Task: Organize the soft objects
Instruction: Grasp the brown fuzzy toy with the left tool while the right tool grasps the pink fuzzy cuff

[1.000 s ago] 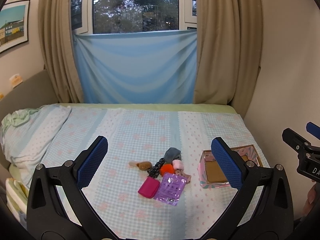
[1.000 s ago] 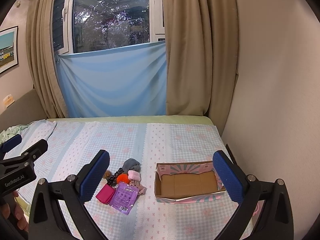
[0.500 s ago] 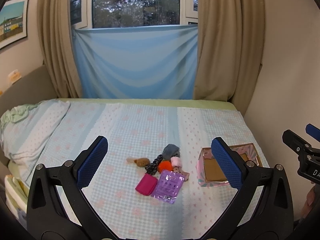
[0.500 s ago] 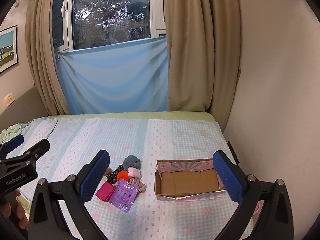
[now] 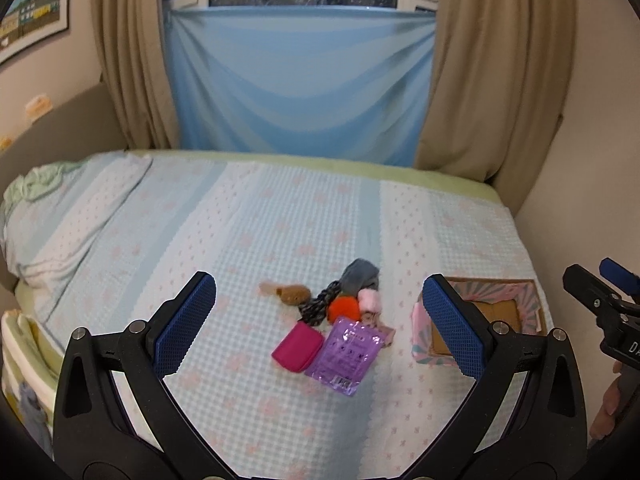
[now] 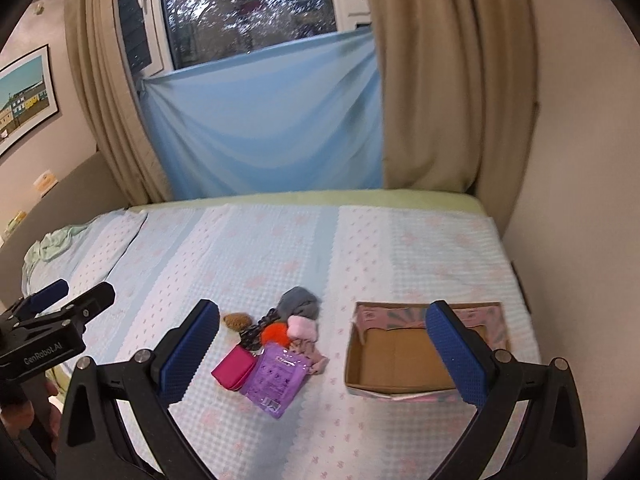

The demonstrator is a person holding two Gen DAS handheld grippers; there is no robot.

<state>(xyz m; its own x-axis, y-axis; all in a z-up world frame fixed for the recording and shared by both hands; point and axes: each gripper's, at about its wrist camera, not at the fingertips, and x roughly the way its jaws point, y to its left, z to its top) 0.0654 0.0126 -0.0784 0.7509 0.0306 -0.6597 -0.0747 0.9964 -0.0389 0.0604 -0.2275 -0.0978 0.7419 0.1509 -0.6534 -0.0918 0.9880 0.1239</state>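
Both grippers are held above a bed with their blue-padded jaws spread wide and nothing between them. The left gripper frames a small pile at lower centre of its view; the right gripper frames the same pile and a box.

In the pile, a grey cloth lies farthest back, with a pink roll and an orange pompom touching in front of it. A dark braided tie and a brown plush are seen to their left. A magenta pouch and a purple packet lie nearest the camera, side by side.

The box, open and empty, sits just right of the pile in the right wrist view.
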